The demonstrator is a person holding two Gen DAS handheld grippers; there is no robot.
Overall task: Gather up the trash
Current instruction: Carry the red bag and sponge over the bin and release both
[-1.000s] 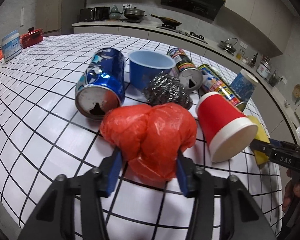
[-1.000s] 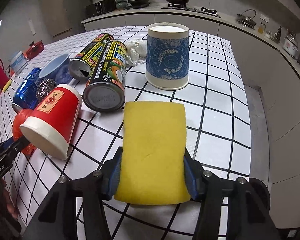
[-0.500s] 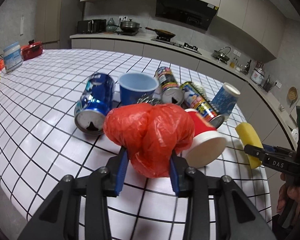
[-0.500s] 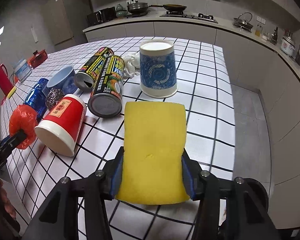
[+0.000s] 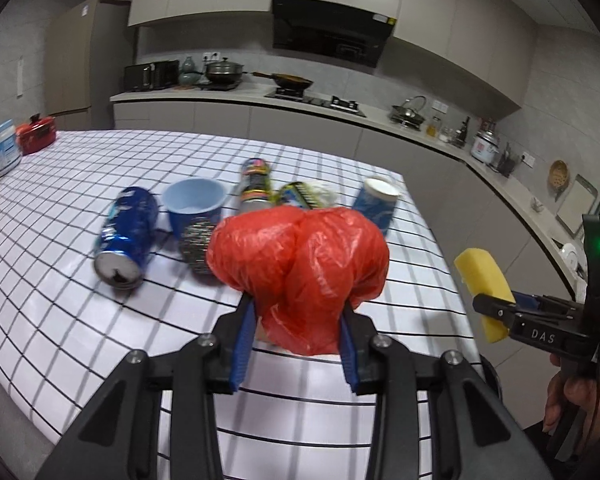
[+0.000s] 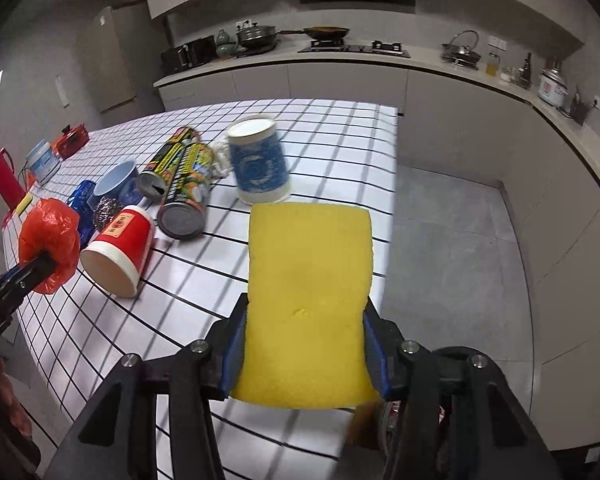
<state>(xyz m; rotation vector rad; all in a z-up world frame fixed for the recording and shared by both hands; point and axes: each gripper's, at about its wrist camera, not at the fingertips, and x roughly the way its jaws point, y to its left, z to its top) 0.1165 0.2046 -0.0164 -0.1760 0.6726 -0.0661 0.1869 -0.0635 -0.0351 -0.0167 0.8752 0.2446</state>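
Observation:
My left gripper (image 5: 296,344) is shut on a crumpled red plastic bag (image 5: 300,264) and holds it in the air above the checked table (image 5: 60,304). It also shows in the right wrist view (image 6: 50,244). My right gripper (image 6: 304,352) is shut on a yellow sponge (image 6: 308,300), lifted above the table's front right edge; the sponge also shows in the left wrist view (image 5: 484,284). On the table lie a blue can (image 5: 126,242), a steel scourer (image 5: 198,248), a red paper cup (image 6: 118,248) and two green cans (image 6: 184,196).
A light blue cup (image 5: 194,208) and a blue patterned cup (image 6: 258,168) stand on the table with a white wad (image 6: 220,160). A white tub (image 5: 2,154) and red pot (image 5: 36,134) sit far left. Grey floor (image 6: 452,240) lies right of the table.
Both grippers have risen and pulled back from the table, carrying the red bag and the yellow sponge up with them. The items on the table look smaller and farther.

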